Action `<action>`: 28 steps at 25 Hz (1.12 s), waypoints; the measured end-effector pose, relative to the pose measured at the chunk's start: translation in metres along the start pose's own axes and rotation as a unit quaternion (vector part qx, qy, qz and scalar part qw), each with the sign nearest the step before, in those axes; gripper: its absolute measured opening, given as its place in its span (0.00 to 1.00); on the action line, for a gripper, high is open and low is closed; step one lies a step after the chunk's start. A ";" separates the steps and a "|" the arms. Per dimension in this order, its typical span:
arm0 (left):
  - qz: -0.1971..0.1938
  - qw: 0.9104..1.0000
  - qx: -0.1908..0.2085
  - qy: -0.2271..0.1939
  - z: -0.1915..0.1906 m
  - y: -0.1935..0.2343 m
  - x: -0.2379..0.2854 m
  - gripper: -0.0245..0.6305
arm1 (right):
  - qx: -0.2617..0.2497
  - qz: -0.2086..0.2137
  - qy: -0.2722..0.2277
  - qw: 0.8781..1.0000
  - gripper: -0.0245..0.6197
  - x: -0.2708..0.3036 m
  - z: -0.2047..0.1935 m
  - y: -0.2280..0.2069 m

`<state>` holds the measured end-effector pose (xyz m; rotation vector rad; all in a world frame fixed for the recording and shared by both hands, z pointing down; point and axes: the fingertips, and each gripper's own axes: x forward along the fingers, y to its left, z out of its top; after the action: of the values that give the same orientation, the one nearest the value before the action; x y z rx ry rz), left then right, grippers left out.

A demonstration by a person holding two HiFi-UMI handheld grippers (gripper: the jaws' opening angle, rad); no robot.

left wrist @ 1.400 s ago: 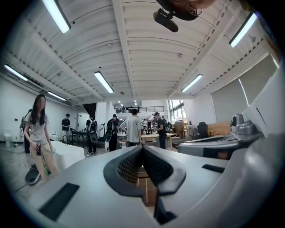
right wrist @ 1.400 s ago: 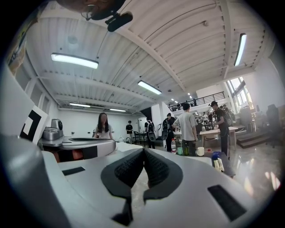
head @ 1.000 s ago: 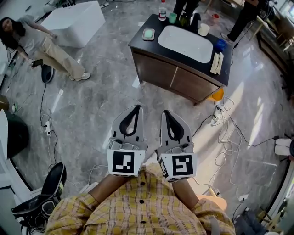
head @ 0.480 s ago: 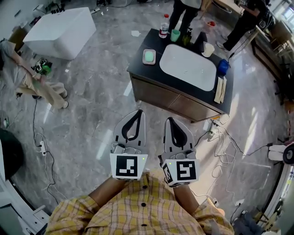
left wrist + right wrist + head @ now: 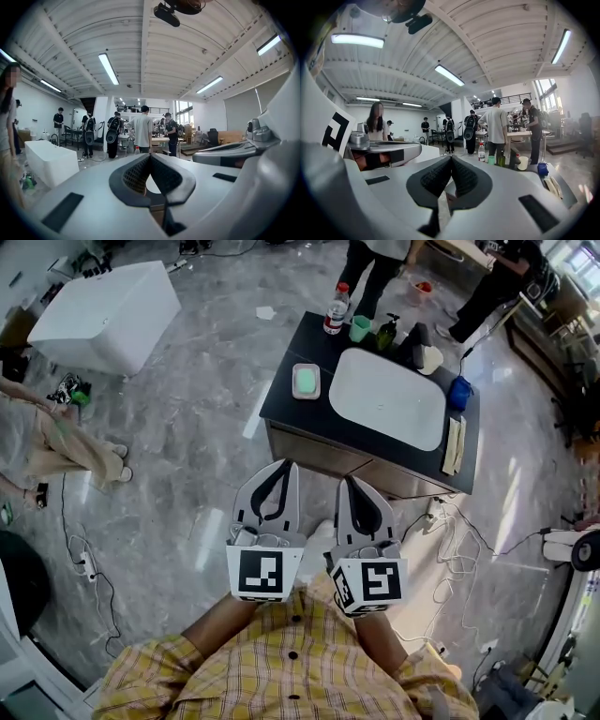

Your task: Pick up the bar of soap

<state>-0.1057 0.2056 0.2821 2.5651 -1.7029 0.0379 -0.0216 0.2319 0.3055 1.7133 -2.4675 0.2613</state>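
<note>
Our left gripper (image 5: pixel 284 464) and right gripper (image 5: pixel 348 479) are pinched shut, empty, over open shiny floor (image 5: pixel 187 456). Green soap (image 5: pixel 306 381) sits by the dark counter (image 5: pixel 317 341) edge.

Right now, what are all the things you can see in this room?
cabinet: one, dark, on the grey floor ahead
sink: one, white, in the cabinet top
bar of soap: one, green, in a pale dish at the cabinet's left end
bottle: one, clear with a red cap, back edge
cup: one, green, beside the bottle
blue item: one, right end, cannot tell what it is
cloth: one, cream, right end
white tub: one, far left
cables: several, white, on the floor at right
left gripper: one, grey, jaws shut, empty
right gripper: one, grey, jaws shut, empty
shirt: yellow checked, bottom
</note>
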 end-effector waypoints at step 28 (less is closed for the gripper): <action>0.017 0.918 -0.085 0.387 -0.231 0.097 0.356 0.21 | 0.044 0.028 0.058 0.997 0.07 0.306 0.000 -0.175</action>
<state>-0.0535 -0.1438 0.5360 1.9716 -1.3459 0.7580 0.0353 -0.1079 0.3794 1.6128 -2.4565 0.4677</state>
